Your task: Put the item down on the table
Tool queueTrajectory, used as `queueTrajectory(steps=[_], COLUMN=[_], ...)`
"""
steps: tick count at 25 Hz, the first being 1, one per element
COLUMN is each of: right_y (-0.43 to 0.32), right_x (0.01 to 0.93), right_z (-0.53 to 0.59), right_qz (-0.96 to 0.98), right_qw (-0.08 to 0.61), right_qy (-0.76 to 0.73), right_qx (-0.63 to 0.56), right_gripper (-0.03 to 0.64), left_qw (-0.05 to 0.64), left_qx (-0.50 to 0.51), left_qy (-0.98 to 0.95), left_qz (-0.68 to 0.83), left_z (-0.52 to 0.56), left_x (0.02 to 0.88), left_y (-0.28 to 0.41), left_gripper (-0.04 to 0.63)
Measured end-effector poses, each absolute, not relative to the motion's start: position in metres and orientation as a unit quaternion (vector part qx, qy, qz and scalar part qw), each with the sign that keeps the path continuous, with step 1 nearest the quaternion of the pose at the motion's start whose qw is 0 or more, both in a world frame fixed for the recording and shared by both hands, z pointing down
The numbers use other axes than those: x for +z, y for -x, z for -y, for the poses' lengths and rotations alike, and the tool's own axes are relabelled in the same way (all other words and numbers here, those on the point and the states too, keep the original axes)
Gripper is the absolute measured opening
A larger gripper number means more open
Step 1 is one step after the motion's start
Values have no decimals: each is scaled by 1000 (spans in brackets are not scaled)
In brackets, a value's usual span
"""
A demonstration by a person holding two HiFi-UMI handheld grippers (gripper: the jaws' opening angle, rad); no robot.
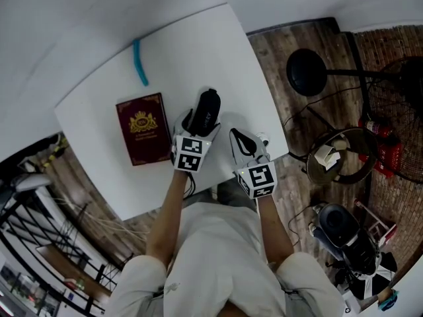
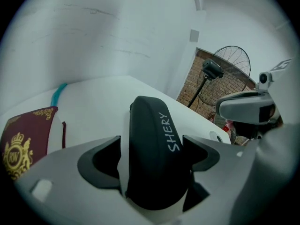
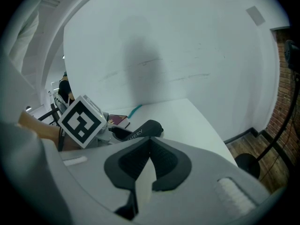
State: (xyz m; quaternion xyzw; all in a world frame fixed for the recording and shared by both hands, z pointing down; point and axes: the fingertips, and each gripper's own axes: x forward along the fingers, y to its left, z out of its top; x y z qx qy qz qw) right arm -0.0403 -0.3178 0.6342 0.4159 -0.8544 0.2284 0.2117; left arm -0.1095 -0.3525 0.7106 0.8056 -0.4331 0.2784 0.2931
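While a person in a pale top (image 1: 218, 256) is holding two tools over its near edge, the big white flat surface (image 1: 198, 51) is filling the middle of the head view. A white wall (image 2: 93, 41) is standing behind it, and a brown wooden floor (image 1: 277, 51) is running along its right side. A round wire fan (image 2: 232, 67) is standing on that floor, well away from the surface.

A dark red book with a gold crest on its cover (image 1: 143, 129) is lying flat and closed on the left part of the surface. Just to the right of the book, a long black rounded case with the white word SHERY on it (image 1: 207, 109) is resting on the surface near the front edge, apart from the book.

The left tool (image 1: 201, 125) is sitting around the near end of the black case. Its two jaws are standing spread wide, one on each side of the case. In the left gripper view a thin pale gap is showing between the left jaw and the case, so the jaws are not squeezing it. The right tool (image 1: 236, 136) is hanging just to the right of the case, not touching it. Its jaws are pressing together with nothing between them.

A thin curved blue-green stick (image 1: 140, 62) is lying on the far side of the surface, beyond the book and well apart from both tools.
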Motion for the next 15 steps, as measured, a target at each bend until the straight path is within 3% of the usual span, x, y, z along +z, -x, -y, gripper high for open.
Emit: queueTrajectory(steps=[10, 15], right_y=[38, 37], right_x=[620, 607], right_z=[316, 314], right_qz=[858, 864], right_qw=[203, 191], right_qy=[-420, -418], right_qx=[214, 203], right_gripper=[5, 5], left_qw=[270, 248], left_qx=[257, 235], left_qy=[-809, -811], left_qz=[455, 475], left_z=[356, 352], left_x=[684, 659], left_y=[116, 122], left_gripper=[437, 390])
